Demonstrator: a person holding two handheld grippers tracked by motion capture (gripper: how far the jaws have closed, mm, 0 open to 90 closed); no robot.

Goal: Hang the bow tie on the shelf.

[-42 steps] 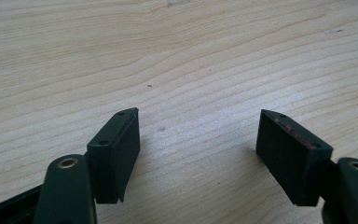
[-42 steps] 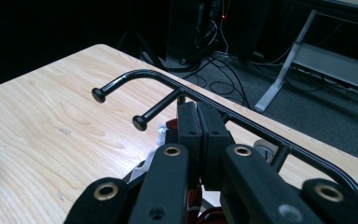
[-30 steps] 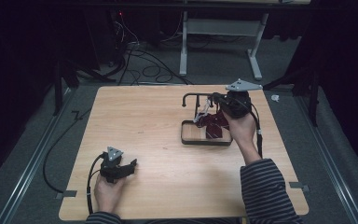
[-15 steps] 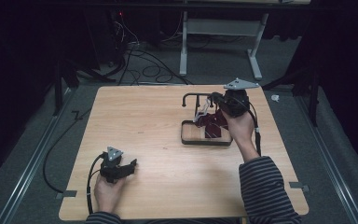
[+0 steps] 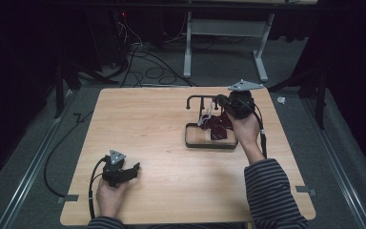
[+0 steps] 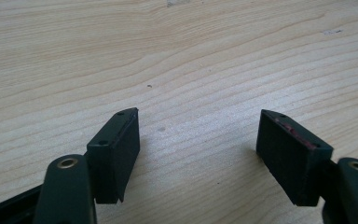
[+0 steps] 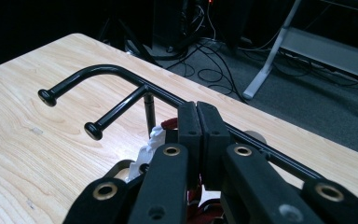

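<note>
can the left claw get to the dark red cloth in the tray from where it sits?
Probably not without a long move. The left claw rests open near the table's front left, and the dark red cloth lies in the tray far across, where the right claw is already shut above it.

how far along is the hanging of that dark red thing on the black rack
Mid-job. Done: the right gripper is shut on the dark red item and holds it at the black rack. In hand: bringing it to the rack's prongs, which look bare. Left: hooking it on and letting go. The left gripper rests open on the table.
</note>
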